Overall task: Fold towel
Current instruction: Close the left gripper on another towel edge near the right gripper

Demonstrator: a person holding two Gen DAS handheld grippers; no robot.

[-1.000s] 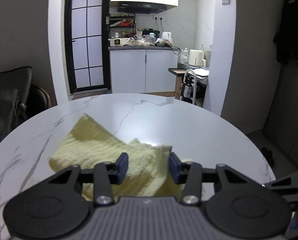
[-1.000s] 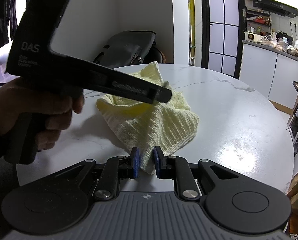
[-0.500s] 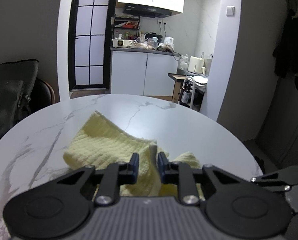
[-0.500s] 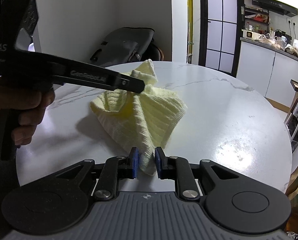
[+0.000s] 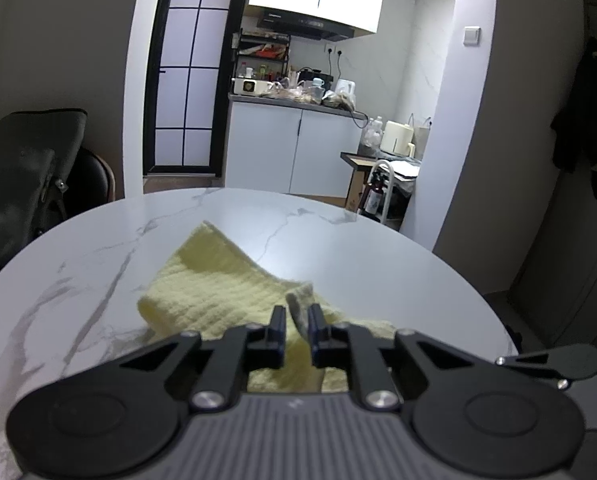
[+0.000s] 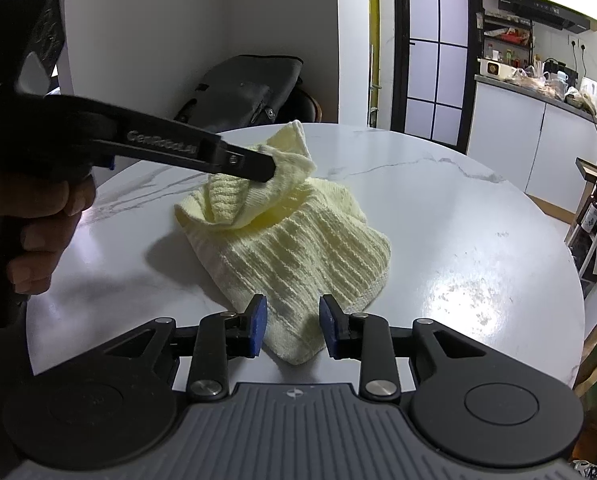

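Left claw (image 6: 272, 168) is closing on a raised fold of towel (image 6: 298, 256), lifting it to carry over; right claw (image 6: 290, 330) is opening, letting go the corner near the table (image 6: 478, 240) edge, pads clear.

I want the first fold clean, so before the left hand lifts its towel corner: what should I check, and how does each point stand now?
1. Left gripper jaws on a fold of the yellow towel: ok, closing with cloth between them.
2. Corner lifted off the marble table: ok, in the right wrist view.
3. Right gripper anchoring the near corner: not ok, jaws opening, pads clear of the cloth.
4. Towel lying flat: not ok, bunched.
5. Bare table beyond the towel: ok.
6. How many layers are pinched: cannot tell.
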